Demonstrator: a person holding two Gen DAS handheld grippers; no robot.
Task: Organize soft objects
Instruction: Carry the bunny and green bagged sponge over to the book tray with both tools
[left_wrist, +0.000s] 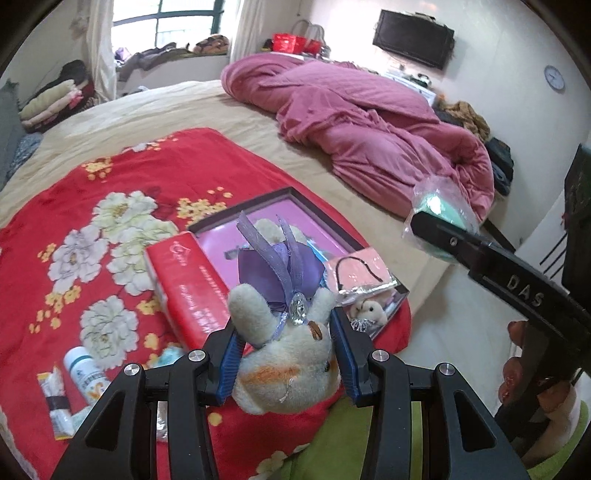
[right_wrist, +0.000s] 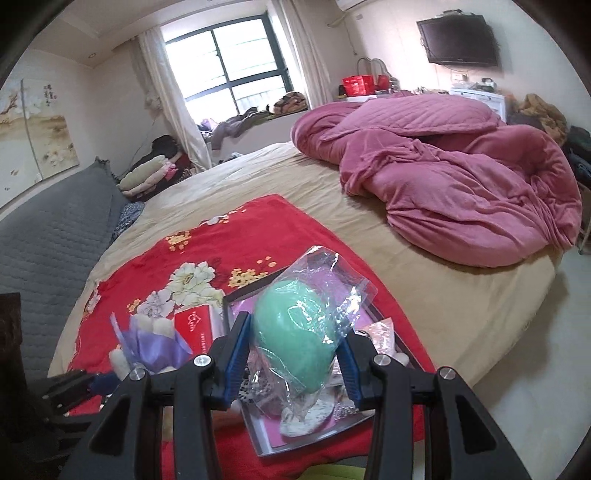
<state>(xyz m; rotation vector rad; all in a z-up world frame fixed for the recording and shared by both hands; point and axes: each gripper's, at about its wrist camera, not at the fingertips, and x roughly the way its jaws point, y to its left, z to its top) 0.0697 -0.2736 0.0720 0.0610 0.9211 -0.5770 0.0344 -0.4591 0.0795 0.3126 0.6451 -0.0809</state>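
Plush and plastic are both being carried above the red blanket (right_wrist: 236, 236): the left claw (left_wrist: 286, 354) is clamping a toy rabbit (left_wrist: 291, 362), the right claw (right_wrist: 291, 365) a bagged green sponge (right_wrist: 295, 332), each likely needing lowering into the open box (left_wrist: 325, 218).

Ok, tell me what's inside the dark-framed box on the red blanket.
In the box: a pink lining, a small plush animal and a silvery packet. The plush bear in the left gripper hides the box's middle.

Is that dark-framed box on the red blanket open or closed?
Open: the box has no lid on, showing its pink lining and small items inside.
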